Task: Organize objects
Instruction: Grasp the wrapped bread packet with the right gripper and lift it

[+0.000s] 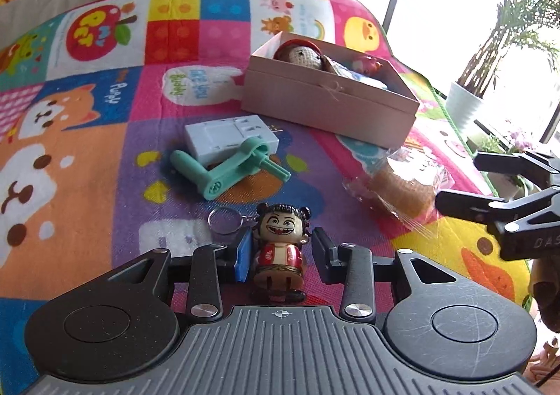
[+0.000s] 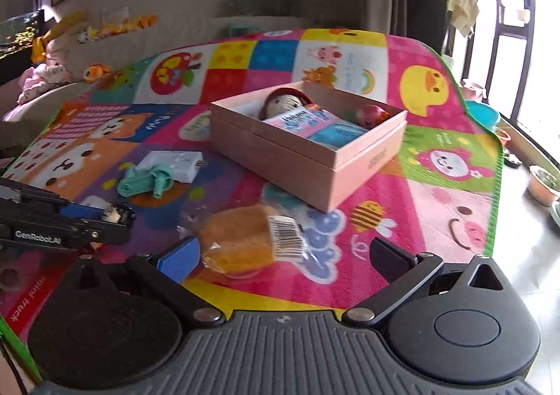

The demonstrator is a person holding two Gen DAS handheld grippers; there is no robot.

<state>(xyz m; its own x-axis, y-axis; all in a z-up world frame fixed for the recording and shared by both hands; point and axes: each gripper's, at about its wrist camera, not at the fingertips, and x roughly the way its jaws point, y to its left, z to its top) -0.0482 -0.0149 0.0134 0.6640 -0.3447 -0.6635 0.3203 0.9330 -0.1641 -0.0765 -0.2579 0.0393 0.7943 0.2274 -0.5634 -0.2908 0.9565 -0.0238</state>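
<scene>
A small grinning figurine keychain (image 1: 280, 248) with a red jacket stands upright between the pads of my left gripper (image 1: 282, 252), which is shut on it; its key ring (image 1: 224, 221) hangs to the left. In the right wrist view that gripper (image 2: 115, 216) shows at the left edge with the figurine's head (image 2: 111, 215) in it. My right gripper (image 2: 283, 255) is open wide, and a wrapped bread roll (image 2: 241, 241) lies on the mat between its fingers, untouched. An open pink box (image 2: 308, 164) holds a knitted doll (image 2: 280, 102), a packet and a pink toy.
A teal crank handle (image 1: 227, 174) leans on a white plug adapter (image 1: 224, 139) left of the pink box (image 1: 329, 104). All of it lies on a colourful cartoon play mat (image 1: 87, 150). Potted plants (image 1: 465, 104) and a window sit past the mat's right edge.
</scene>
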